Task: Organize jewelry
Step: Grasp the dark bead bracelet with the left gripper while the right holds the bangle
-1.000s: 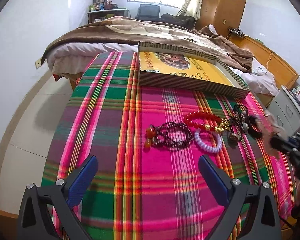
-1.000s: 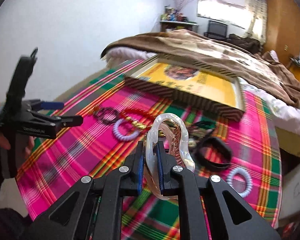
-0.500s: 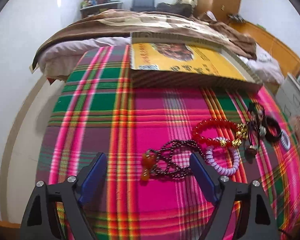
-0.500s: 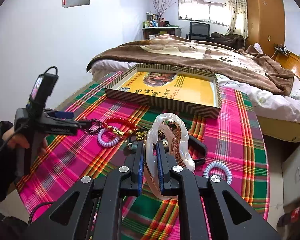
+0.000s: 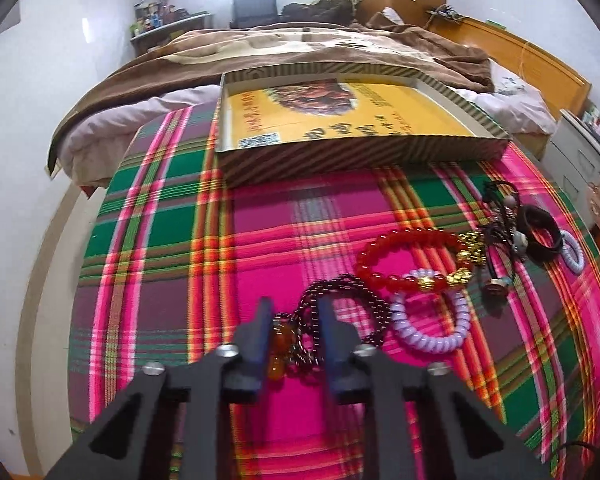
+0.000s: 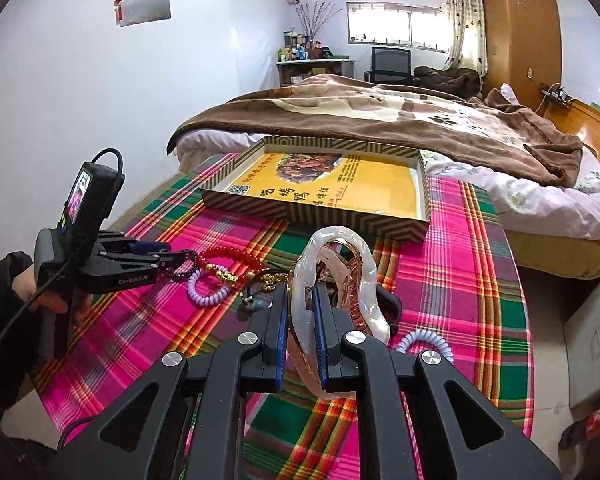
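On the plaid cloth lies a dark bead necklace point(image 5: 340, 280) with orange beads. My left gripper point(image 5: 294, 304) is low over it, its jaws closing, and its pads press on the bunched strands and orange beads between them. That gripper point(image 6: 176, 257) also shows in the right wrist view, at the left end of the jewelry pile. My right gripper point(image 6: 300, 292) is shut on a pearly pink hair claw clip point(image 6: 368, 280), held above the cloth. Next to the necklace lie a red bead bracelet point(image 5: 404, 234) and a lilac coil hair tie point(image 5: 424, 338).
A shallow striped box point(image 5: 340, 156) with a yellow floor stands at the table's far edge, nothing in it. Black cords and a black band point(image 5: 534, 212) and a pale blue coil tie point(image 5: 576, 260) lie to the right. A bed with a brown blanket point(image 6: 380, 116) stands behind the table.
My left gripper came forward and down onto the dark bead necklace, and its wide jaws closed in around it. The right gripper still holds the clip, almost in the same place.
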A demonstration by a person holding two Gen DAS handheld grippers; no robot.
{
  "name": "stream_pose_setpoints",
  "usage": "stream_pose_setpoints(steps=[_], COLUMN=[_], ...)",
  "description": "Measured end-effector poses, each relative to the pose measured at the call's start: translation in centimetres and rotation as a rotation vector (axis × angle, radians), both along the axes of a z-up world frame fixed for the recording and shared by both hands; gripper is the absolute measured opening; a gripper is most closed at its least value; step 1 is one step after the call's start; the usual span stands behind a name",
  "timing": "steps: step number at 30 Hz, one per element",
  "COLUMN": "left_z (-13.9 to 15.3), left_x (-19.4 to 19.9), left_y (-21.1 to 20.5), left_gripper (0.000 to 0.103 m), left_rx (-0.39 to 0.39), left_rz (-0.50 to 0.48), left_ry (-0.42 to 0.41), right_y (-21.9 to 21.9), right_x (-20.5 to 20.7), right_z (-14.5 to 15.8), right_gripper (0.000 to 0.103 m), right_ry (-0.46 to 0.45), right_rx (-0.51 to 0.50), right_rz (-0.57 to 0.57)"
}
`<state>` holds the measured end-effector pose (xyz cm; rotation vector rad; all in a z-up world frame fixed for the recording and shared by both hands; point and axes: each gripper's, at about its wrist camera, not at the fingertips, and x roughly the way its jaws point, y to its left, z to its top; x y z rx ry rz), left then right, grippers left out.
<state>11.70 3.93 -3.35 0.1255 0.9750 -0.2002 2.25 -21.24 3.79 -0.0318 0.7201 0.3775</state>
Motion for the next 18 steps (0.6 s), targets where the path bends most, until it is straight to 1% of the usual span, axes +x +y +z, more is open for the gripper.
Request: stream_pose_setpoints(steps=[3, 4, 6, 7, 15, 18], left_z=[0.1, 0.2, 0.7, 1.0, 3.5, 4.4], left_x=[-0.2, -0.1, -0.3, -0.3, -0.9, -1.2], left_y=[0.1, 0.2, 0.4, 0.5, 0.9, 0.9], left_gripper=[0.016, 0.011, 0.011, 0.006, 0.006, 0.006], left_rx=[-0.015, -0.029, -0.049, -0.052, -0.081, -0.104], left_rz=[0.002, 0.005, 0.016, 0.018, 0.025, 0.020], left_ry=[-0.005, -0.004, -0.014, -0.025, -0.082, -0.088], right_y=[-0.2, -0.3, -0.5, -0.6, -0.7, -0.8], right_x=[0.0, 0.0, 0.2, 0.2, 0.3, 0.2], right_z=[0.0, 0.0, 0.0, 0.1, 0.6, 1.1], right_gripper=[0.012, 0.012, 0.012, 0.012, 0.012, 0.012], right_ry=[0.002, 0.001, 0.001, -0.001, -0.014, -0.025], right_rx=[0.000, 0.001, 0.002, 0.005, 0.009, 0.014], right_rz=[-0.003, -0.005, -0.010, -0.012, -0.018, -0.018])
